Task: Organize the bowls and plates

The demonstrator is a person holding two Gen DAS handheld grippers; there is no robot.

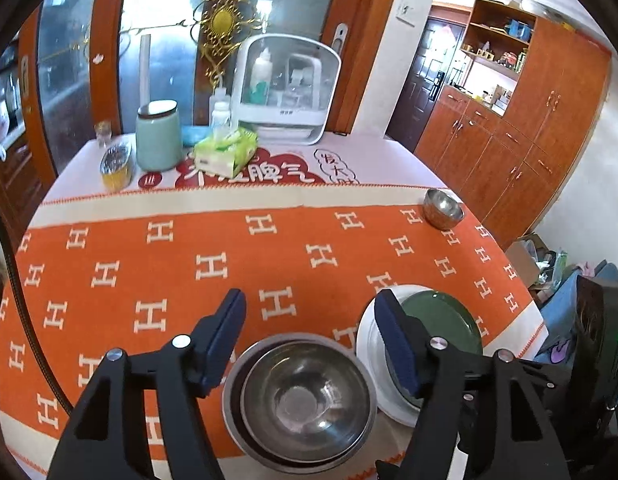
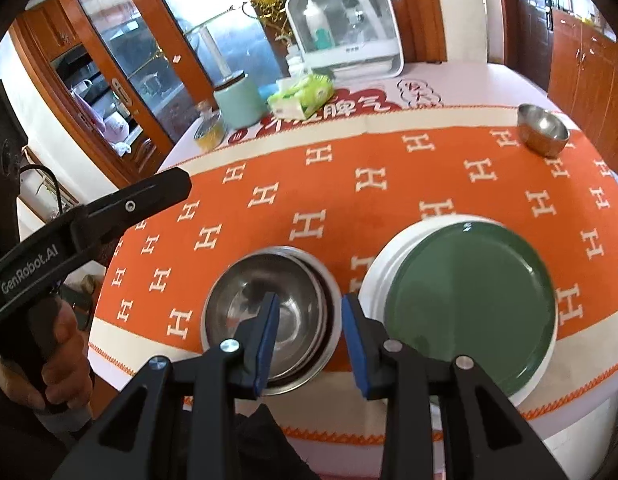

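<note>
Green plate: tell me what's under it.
The green plate sits on a white plate, whose rim shows along the left and far edges. Whether more plates lie between them, and the white plate's middle, cannot be seen: the green plate covers them.

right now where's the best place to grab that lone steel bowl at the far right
Pinch the lone steel bowl by its rim, one finger inside and one outside, coming from above on its near side. It sits upright and open on the cloth, apart from the stacks, and its round wall looks too wide to span.
</note>
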